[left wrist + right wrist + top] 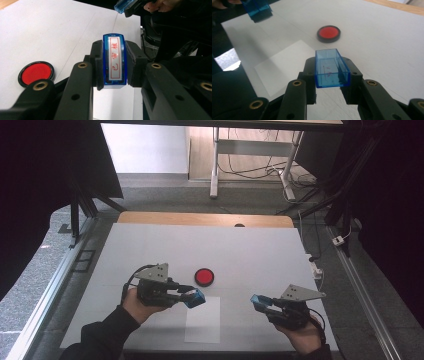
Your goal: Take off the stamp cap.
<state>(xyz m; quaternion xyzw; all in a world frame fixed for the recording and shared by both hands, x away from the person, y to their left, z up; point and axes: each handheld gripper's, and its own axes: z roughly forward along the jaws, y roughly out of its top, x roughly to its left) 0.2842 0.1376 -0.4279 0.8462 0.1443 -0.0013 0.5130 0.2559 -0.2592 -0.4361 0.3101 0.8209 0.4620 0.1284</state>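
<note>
My left gripper is shut on a blue stamp and holds it just above the table, beside a sheet of white paper. In the left gripper view the stamp sits upright between the jaws, its face showing red characters in a red frame. My right gripper is shut on a clear blue hollow cap and hovers at the right. A round red ink pad in a black case lies open on the white mat, just beyond the stamp.
A white mat covers the table, with a wooden edge at the far side. Grey floor, a metal rail and cables flank the table. Both forearms come in from the near edge.
</note>
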